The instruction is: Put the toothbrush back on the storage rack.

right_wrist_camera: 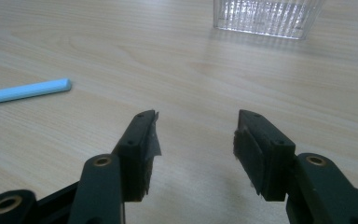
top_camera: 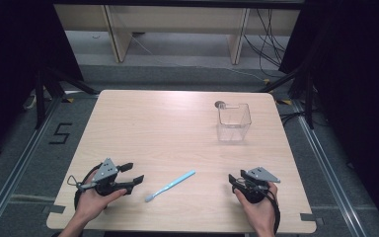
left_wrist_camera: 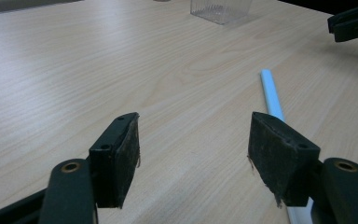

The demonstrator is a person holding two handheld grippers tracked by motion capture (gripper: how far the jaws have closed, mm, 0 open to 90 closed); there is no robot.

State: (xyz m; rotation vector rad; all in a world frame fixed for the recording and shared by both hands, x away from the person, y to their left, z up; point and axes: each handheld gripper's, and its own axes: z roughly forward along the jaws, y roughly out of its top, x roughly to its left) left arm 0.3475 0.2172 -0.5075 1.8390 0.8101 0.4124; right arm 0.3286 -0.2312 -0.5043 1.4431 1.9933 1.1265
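**Two open grippers flank a blue toothbrush on the table**

From the high view, a light wooden table point(top_camera: 177, 118) carries a pale blue toothbrush point(top_camera: 170, 186) lying near the front edge, between the two hands. Its handle angles up toward the right and its brush head points toward the lower left. The left gripper point(top_camera: 134, 174) rests at the table's front left in a hand, jaws apart and empty, pointing toward the toothbrush and near its head without touching it. The right gripper point(top_camera: 235, 178) sits at the front right in the other hand, well apart from the toothbrush — its jaws face left. A clear plastic container point(top_camera: 233, 121) stands upright toward the far right of the table, away from both grippers.

In the left gripper view, the left gripper point(left_wrist_camera: 193, 149) holds its two black jaws wide with only bare wood between them. The toothbrush point(left_wrist_camera: 272, 95) runs along just beside the right-hand jaw, passing behind it and outside the gap. The container point(left_wrist_camera: 220, 10) shows at the top edge, and the other gripper's jaw tips point(left_wrist_camera: 352, 21) reach in at the top right.

In the right gripper view, the right gripper point(right_wrist_camera: 196, 140) also stands open and empty over bare table. The end of the toothbrush handle point(right_wrist_camera: 25, 91) lies off to the left, apart from the jaws — the ribbed container point(right_wrist_camera: 263, 16) stands ahead, slightly to the right.
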